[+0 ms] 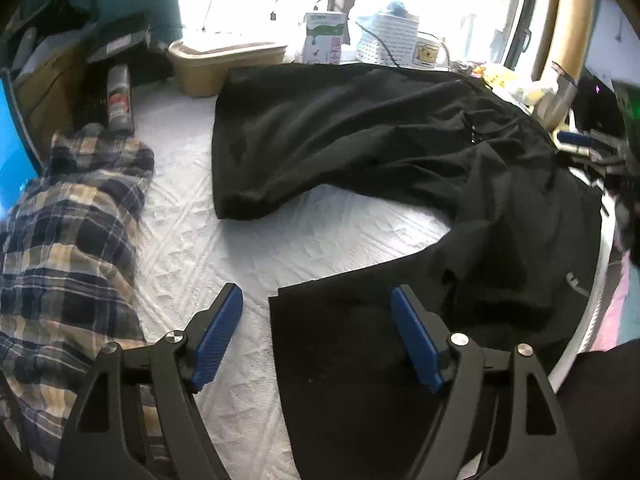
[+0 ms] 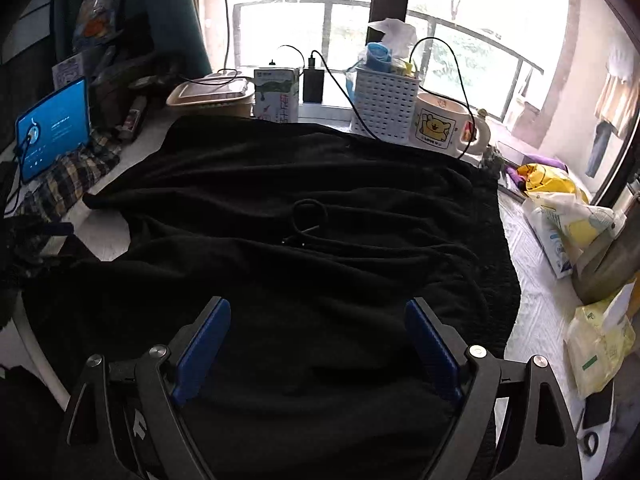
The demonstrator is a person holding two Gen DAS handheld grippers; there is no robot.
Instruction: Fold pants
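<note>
1. The black pants [image 1: 360, 132] lie spread over a table [image 1: 224, 248] covered with a white textured cloth; one leg reaches toward the far side beside a beige tray [image 1: 216, 60], the other runs toward the camera, its hem edge lying flat on the near part of the table.
2. The left gripper [image 1: 318, 300] hovers above that near hem with its blue pads spread wide; the right pad is over black fabric, the left pad over bare white cloth; nothing is pinched between them.
3. The right gripper [image 2: 318, 312] hangs over the waist area of the pants [image 2: 304, 216], equally wide apart and holding nothing; a drawstring [image 2: 308, 212] loops loosely on the fabric ahead of it.
4. A plaid garment [image 1: 72, 248] lies bunched on the left side of the table, just apart from the pants; a dark spray can [image 1: 119, 96] lies beyond it.
5. Along the window edge stand a carton [image 2: 277, 94], a white perforated basket [image 2: 384, 104] and a mug with a yellow cartoon bear [image 2: 438, 128]; a lit blue tablet screen [image 2: 54, 128] leans at the far left.
</note>
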